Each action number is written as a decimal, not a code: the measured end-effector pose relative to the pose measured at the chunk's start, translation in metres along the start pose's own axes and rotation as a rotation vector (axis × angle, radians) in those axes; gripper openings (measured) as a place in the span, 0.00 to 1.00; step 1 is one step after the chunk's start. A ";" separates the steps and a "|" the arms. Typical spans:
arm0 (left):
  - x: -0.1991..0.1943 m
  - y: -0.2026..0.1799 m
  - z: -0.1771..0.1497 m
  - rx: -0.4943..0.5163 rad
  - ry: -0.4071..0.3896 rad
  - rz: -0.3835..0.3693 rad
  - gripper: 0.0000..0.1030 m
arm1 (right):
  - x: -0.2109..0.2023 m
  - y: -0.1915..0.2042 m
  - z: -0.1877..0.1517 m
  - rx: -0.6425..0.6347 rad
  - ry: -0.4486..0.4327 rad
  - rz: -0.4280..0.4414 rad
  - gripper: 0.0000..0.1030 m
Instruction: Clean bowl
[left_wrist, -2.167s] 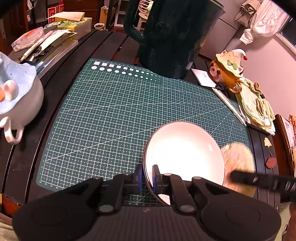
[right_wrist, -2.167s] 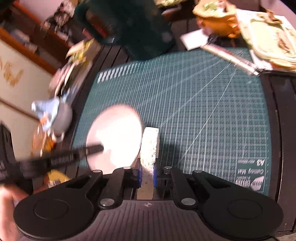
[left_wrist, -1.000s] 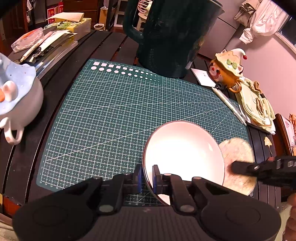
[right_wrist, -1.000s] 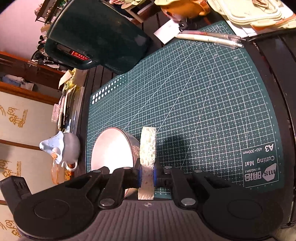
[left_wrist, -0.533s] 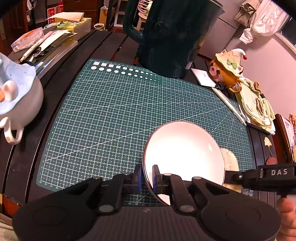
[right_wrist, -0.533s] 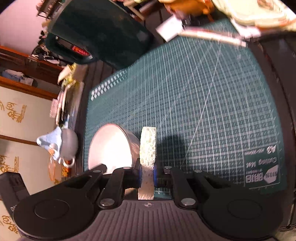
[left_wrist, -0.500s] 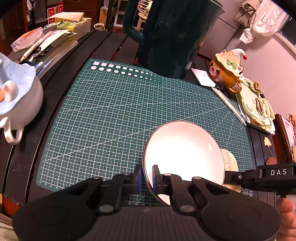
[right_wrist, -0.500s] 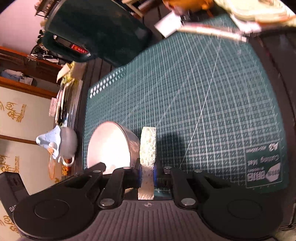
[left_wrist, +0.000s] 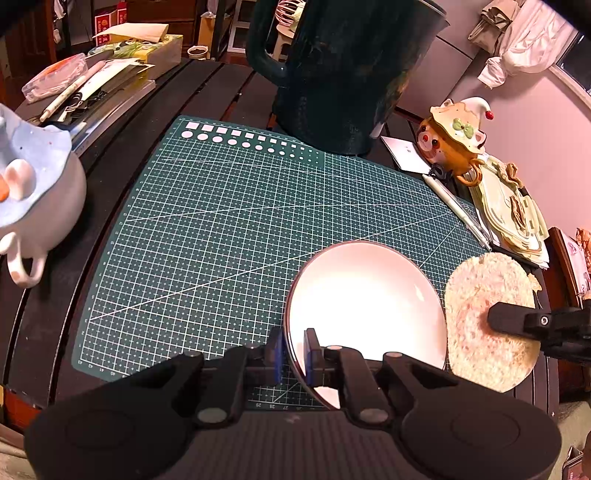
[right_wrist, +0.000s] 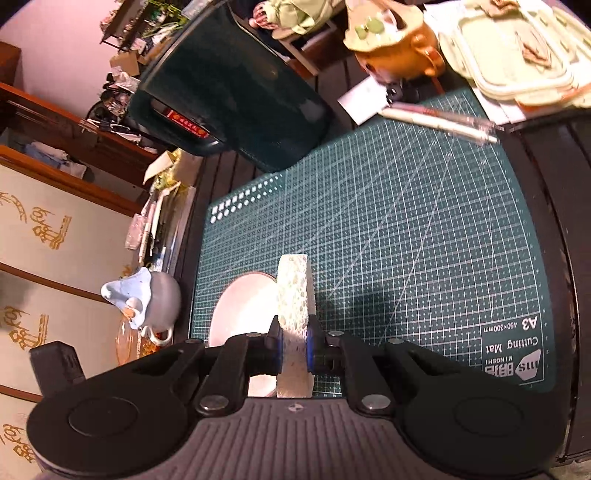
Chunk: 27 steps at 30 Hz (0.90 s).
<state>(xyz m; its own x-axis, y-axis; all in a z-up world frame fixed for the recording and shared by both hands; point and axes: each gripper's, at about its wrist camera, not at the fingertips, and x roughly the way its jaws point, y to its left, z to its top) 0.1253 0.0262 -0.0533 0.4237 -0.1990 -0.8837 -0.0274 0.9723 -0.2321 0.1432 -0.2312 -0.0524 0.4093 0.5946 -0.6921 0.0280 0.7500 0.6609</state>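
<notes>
On one cutting mat (left_wrist: 229, 221): one bowl (left_wrist: 365, 299), one sponge (left_wrist: 480, 317).

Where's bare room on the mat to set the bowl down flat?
The cutting mat is bare across its middle and left, bordered by the dark jug behind, the blue teapot on the left and the bowl at the near right. The right edge is crowded: pens, orange teapot, stacked lids, plus the sponge.
</notes>
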 end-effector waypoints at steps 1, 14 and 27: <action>0.000 0.000 0.000 0.000 0.000 0.000 0.09 | 0.002 0.000 0.000 0.000 0.003 0.009 0.11; 0.000 0.001 0.001 -0.004 0.002 -0.005 0.09 | 0.002 -0.009 0.002 -0.010 -0.010 -0.079 0.11; 0.000 0.000 0.001 -0.002 0.002 -0.003 0.09 | 0.047 -0.035 -0.005 0.120 0.152 -0.015 0.11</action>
<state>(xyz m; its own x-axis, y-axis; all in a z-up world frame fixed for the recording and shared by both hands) 0.1257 0.0268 -0.0528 0.4222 -0.2025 -0.8836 -0.0280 0.9714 -0.2360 0.1570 -0.2281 -0.1092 0.2662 0.6276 -0.7316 0.1449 0.7243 0.6740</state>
